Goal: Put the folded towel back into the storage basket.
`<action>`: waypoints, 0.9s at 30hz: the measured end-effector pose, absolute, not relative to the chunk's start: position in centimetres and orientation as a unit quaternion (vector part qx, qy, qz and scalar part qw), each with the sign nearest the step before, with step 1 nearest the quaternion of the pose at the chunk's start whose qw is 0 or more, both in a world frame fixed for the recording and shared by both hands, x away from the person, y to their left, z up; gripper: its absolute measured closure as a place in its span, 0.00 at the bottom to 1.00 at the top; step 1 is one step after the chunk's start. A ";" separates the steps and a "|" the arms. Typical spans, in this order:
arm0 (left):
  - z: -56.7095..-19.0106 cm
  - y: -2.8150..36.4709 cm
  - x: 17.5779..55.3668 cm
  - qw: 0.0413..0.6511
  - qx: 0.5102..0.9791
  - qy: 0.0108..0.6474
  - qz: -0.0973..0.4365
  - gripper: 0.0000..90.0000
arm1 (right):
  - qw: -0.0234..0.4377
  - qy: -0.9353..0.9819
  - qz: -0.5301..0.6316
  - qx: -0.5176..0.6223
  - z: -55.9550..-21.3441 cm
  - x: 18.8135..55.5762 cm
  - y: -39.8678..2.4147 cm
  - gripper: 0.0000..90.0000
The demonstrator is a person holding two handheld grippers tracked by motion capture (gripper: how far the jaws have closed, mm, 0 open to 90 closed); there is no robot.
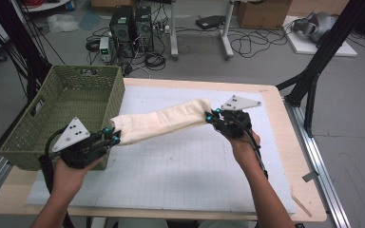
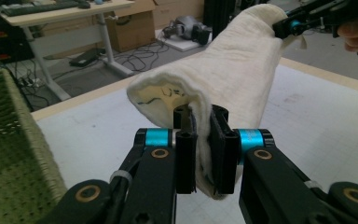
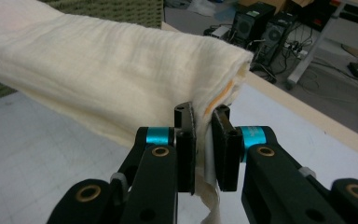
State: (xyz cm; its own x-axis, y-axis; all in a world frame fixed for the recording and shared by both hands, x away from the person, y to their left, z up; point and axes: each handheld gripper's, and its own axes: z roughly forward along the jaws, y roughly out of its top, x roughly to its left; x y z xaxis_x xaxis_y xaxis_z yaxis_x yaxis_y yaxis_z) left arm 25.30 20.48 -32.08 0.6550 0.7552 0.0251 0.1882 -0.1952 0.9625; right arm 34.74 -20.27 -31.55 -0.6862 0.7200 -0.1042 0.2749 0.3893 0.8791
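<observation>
a cream-coloured folded cloth of soft gauzy weave [image 1: 164, 121] hangs in the air above the tabletop [image 1: 180, 161], stretched between the two tools just beside the green woven basket [image 1: 66, 107]. the left hand-held gripper [image 1: 113, 137] is pinched nearly closed on one end of the cloth, and the right hand-held gripper [image 1: 212, 115] is pinched just as tightly on the other end.

the step looks like carrying the fold over to the basket. to do it well, both ends should stay level and lightly taut so the layers do not slip apart, and the pinch should not loosen until the cloth is over the basket's opening.

the left gripper view shows the open, rolled end of the cloth [image 2: 168, 95] with its inner layers. the right gripper view shows an orange tinge [image 3: 220, 97] inside its fold. the high view shows how near the basket rim is.
</observation>
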 end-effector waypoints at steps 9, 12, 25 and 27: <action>-31.2 23.0 24.3 0.545 0.715 0.333 0.282 0.91 | 0.249 0.805 0.456 0.285 -29.2 37.8 -15.7 0.91; -31.0 23.8 24.0 0.547 0.711 0.336 0.287 0.91 | 0.254 0.811 0.451 0.273 -28.3 38.9 -13.9 0.91; -30.5 28.6 23.0 0.541 0.685 0.366 0.323 0.91 | 0.253 0.822 0.453 0.236 -26.3 42.7 -5.9 0.91; -30.4 29.4 22.7 0.538 0.682 0.369 0.331 0.91 | 0.249 0.826 0.450 0.230 -26.2 43.1 -4.7 0.91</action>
State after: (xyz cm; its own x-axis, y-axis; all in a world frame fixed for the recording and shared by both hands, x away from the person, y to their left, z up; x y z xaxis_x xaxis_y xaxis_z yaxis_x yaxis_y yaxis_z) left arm 22.74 29.38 -30.38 0.5088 0.8592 0.0537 0.1482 -0.1489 0.9777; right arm 43.12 -4.66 -26.23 -0.7698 0.6047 -0.2044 0.1558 0.4885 0.8586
